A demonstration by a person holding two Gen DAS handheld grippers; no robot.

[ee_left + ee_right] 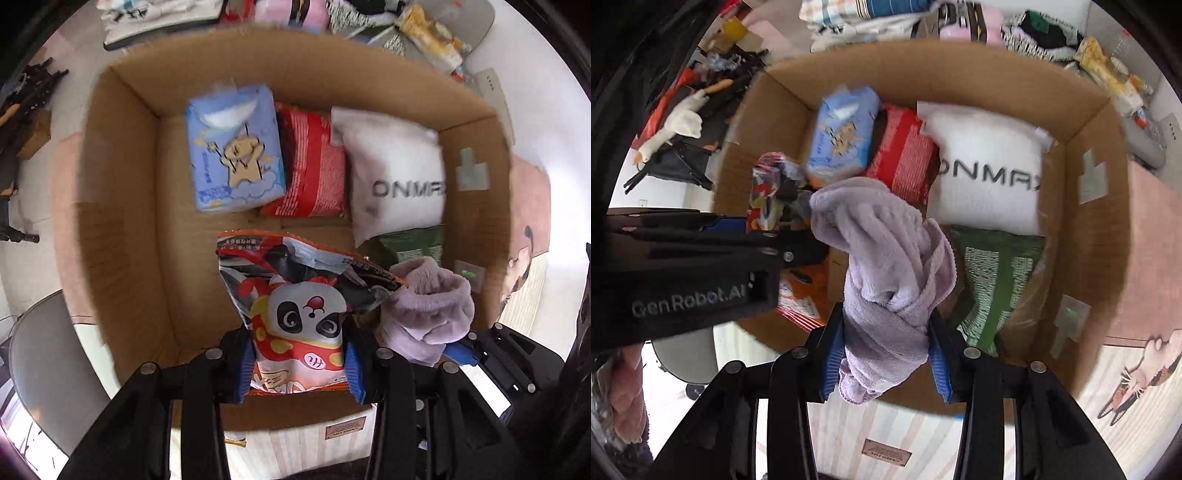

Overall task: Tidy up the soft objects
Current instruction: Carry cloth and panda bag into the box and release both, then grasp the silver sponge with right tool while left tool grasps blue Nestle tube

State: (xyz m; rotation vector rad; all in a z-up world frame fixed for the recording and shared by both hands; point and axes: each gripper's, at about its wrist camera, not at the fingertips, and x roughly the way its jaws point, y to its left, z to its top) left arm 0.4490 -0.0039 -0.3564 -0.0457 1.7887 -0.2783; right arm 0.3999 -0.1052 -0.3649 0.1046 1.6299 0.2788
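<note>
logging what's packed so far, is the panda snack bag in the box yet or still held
Held, not released: the left gripper is shut on the panda snack bag, above the cardboard box.

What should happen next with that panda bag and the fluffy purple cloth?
Probably lower both into the cardboard box: the left tool grips the panda bag over bare floor near the front wall, and the right tool holds the purple cloth just above.

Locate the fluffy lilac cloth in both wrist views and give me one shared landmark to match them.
Left wrist view: the fluffy lilac cloth is at lower right, beside the panda snack bag.
Right wrist view: it fills the centre, clamped in the right tool.
Shared landmark: the white lettered pillow inside the cardboard box.
</note>
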